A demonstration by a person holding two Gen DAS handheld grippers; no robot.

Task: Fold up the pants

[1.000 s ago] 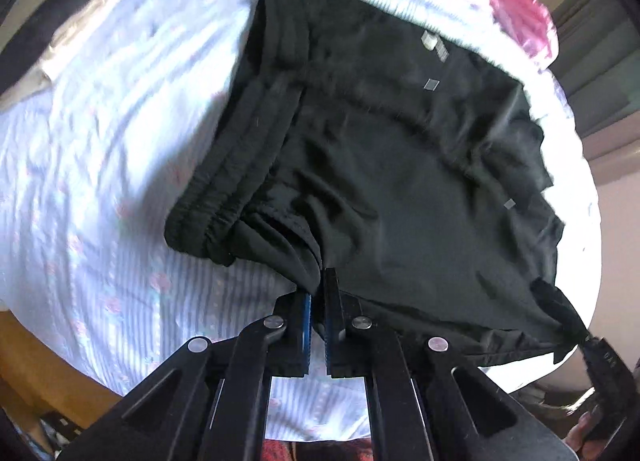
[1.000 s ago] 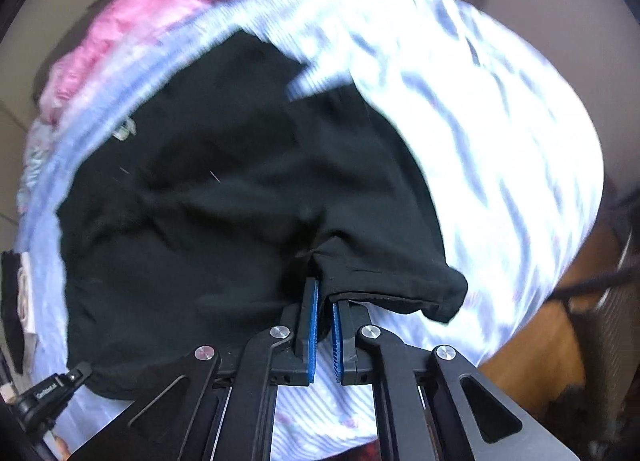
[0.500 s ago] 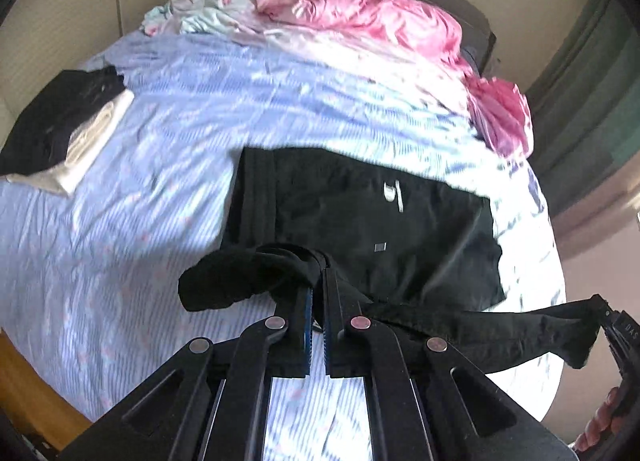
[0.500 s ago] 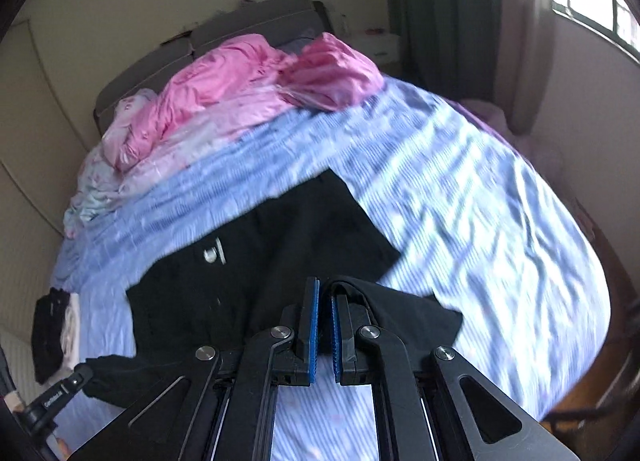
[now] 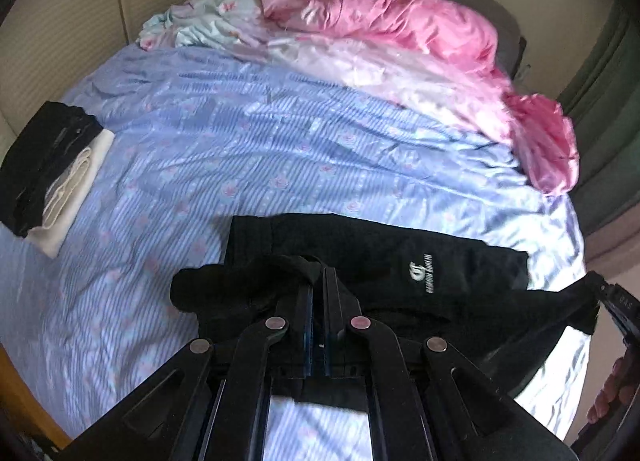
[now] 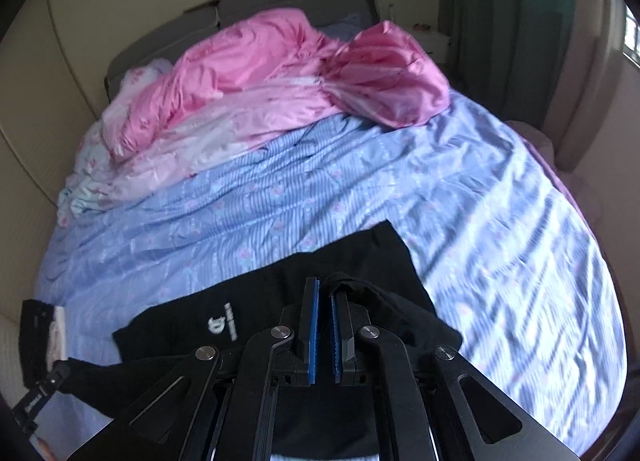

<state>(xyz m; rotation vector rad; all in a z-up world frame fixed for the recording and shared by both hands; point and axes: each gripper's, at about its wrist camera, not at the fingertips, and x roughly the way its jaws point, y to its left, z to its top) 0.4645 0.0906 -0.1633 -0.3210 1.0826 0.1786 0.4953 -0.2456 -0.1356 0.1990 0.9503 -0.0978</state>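
Note:
Black pants [image 5: 400, 257] with a white logo lie on the blue striped bed sheet [image 5: 240, 149]; they also show in the right wrist view [image 6: 280, 301]. My left gripper [image 5: 319, 277] is shut on the near left edge of the pants, lifted above the bed. My right gripper [image 6: 323, 293] is shut on the near right edge, also lifted. The fabric stretches between the two grippers, and its far part rests flat on the sheet. The right gripper shows at the right edge of the left wrist view [image 5: 612, 297].
A pink quilt [image 5: 400, 33] and a pale floral cover [image 5: 200, 21] are bunched at the headboard. A folded stack of black and cream clothes [image 5: 48, 169] lies at the bed's left side. A green curtain [image 6: 500, 21] hangs at the far right.
Both grippers have lifted the near edge of the pants up from the sheet and carried it toward the far part. The views now tilt up toward the headboard.

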